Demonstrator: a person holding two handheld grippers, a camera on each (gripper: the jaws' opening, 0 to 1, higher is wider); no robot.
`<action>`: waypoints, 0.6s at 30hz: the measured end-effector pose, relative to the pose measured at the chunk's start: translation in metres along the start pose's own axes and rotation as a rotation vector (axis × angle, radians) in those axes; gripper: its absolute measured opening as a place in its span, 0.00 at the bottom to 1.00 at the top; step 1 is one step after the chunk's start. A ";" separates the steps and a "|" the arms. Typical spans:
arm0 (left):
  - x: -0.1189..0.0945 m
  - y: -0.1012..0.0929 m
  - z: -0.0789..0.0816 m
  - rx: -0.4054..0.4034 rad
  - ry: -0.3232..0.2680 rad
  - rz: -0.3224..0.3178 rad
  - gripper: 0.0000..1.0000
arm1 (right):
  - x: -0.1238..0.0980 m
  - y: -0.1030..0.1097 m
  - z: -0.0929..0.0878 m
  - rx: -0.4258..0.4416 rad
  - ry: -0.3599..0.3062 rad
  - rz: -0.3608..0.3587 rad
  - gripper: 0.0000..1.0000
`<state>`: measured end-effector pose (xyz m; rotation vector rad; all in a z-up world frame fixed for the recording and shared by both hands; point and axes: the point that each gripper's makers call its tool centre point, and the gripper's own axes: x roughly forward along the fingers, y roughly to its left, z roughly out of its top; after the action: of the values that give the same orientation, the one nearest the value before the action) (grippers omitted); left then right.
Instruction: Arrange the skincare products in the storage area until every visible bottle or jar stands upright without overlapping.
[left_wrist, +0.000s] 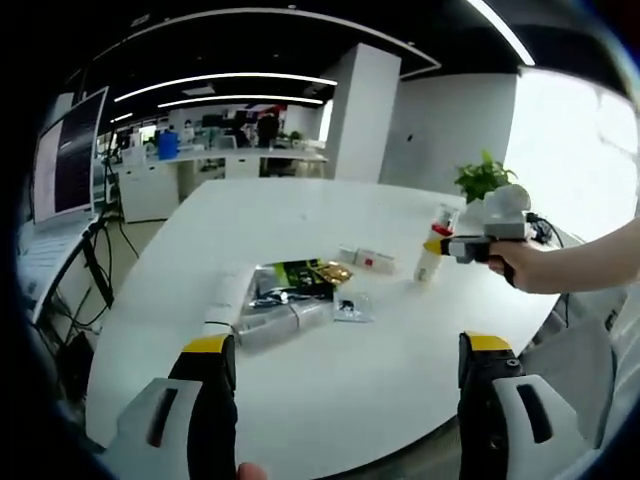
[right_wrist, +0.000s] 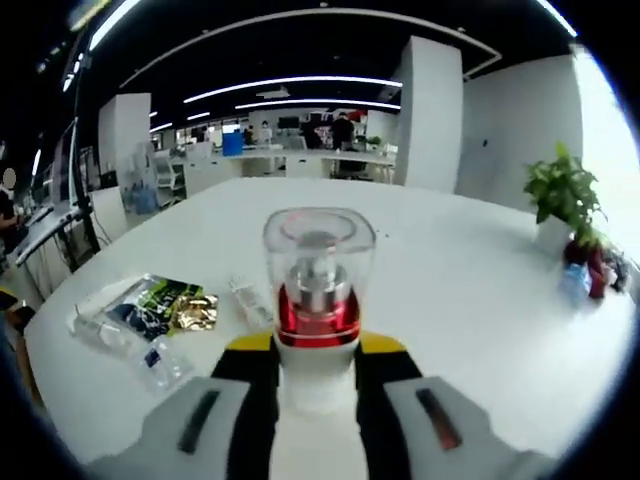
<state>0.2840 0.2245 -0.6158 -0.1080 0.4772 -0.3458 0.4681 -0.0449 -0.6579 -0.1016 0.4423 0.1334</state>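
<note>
In the right gripper view, a white pump bottle with a red collar and a clear plastic cap (right_wrist: 317, 300) is pinched upright between the yellow-tipped jaws of the right gripper (right_wrist: 316, 372). Behind it, the big white table (right_wrist: 470, 280) is seen. To the left on the table, a pile of shiny green and gold packets (right_wrist: 165, 305) is laid flat. A small green plant in a white pot (right_wrist: 560, 205) is placed far off near the right edge.

In the left gripper view, the jaws of the left gripper (left_wrist: 340, 385) are spread wide with nothing held between them. Past them, a white tube (left_wrist: 222, 298) and the packets are laid flat on the table. Farther back, the same bottle is held upright by the right gripper, gripped by a person's hand (left_wrist: 522, 264).
</note>
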 end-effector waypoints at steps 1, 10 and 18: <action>0.000 0.000 0.000 0.000 0.000 0.000 0.90 | 0.000 -0.002 0.000 0.006 -0.001 -0.013 0.28; 0.000 0.001 0.000 0.001 0.003 0.004 0.90 | 0.006 -0.033 0.001 0.038 0.003 -0.095 0.28; 0.001 0.001 -0.001 0.003 0.009 0.005 0.90 | 0.012 -0.042 0.001 0.056 0.001 -0.125 0.28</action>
<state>0.2842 0.2248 -0.6170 -0.1019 0.4861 -0.3422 0.4859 -0.0851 -0.6590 -0.0738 0.4391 -0.0022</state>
